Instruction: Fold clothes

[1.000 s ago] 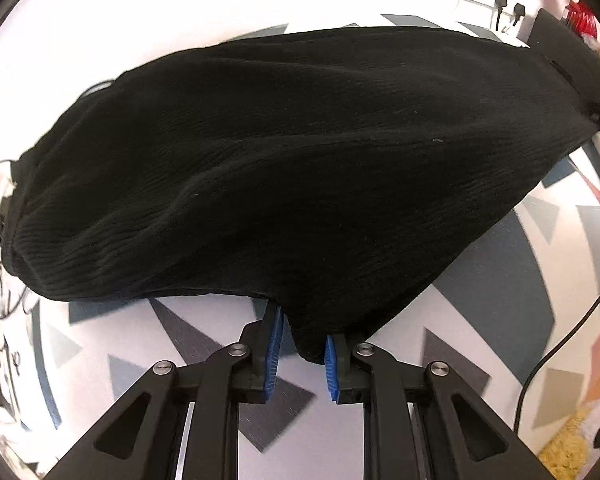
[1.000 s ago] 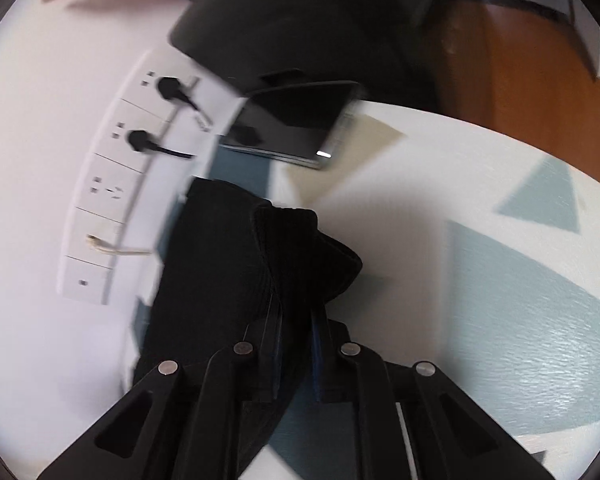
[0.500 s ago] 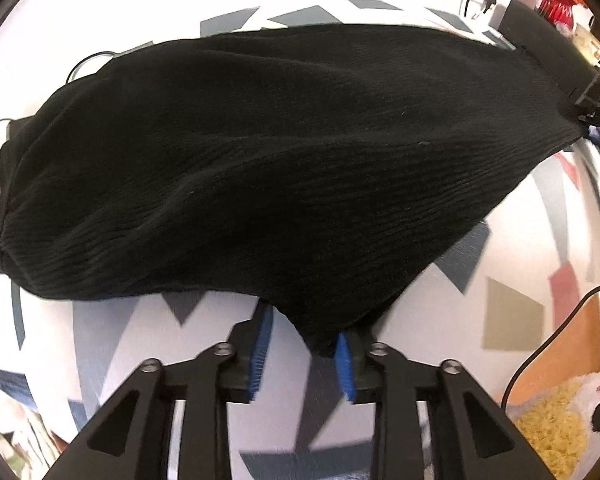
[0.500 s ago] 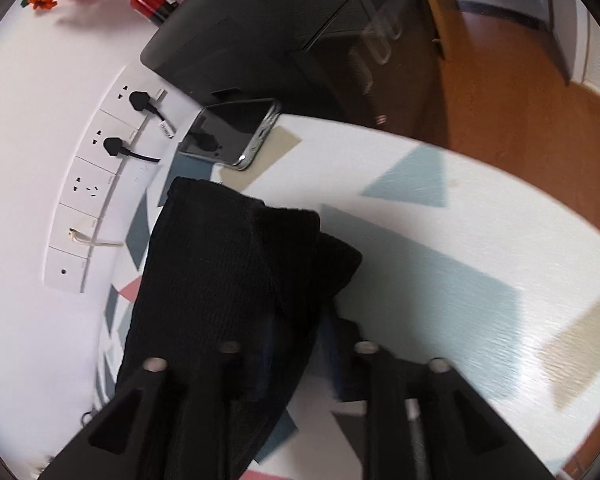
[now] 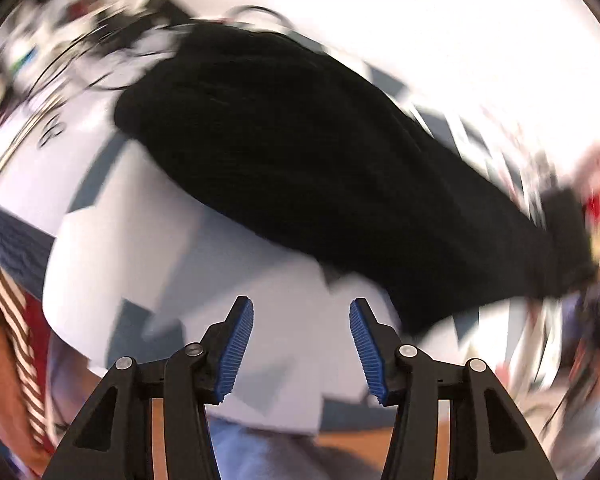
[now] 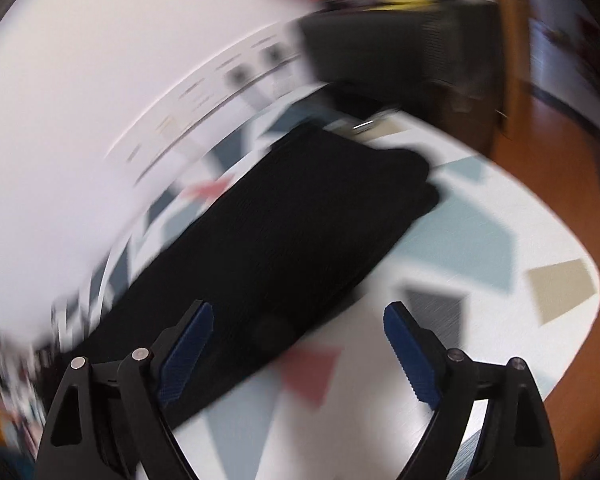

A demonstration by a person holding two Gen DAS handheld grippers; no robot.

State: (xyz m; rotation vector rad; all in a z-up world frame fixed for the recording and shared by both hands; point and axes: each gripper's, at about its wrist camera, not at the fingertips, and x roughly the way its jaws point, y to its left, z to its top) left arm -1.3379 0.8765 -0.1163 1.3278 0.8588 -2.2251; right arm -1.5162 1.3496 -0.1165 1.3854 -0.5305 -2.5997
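The black knitted garment (image 5: 324,168) lies flat on the patterned table (image 5: 148,248) as a long, narrow band, with doubled layers visible at its far end in the right wrist view (image 6: 400,176), which indicates at least one fold already in place. The left hand-held gripper (image 5: 301,346) is spread wide with nothing between its blue pads (image 5: 236,344), and stands clear of the near edge of the cloth. The right hand-held gripper (image 6: 296,354) is likewise spread and empty, positioned over the near end of the garment (image 6: 284,240). Both views are motion-blurred, so the exact height above the cloth cannot be determined. Judged step: release and withdrawal following a fold. Whether a further fold across the length is intended, or the garment is complete as it lies, cannot be settled from this moment. If another fold follows, it calls for re-gripping two corners of one short end and carrying them over to the opposite end while keeping the edges aligned. Compared with the frames half a second and one second earlier, each gripper then pinched a corner of the cloth with its jaws closed on it; both have since opened and drawn back, and the garment has settled onto the table.
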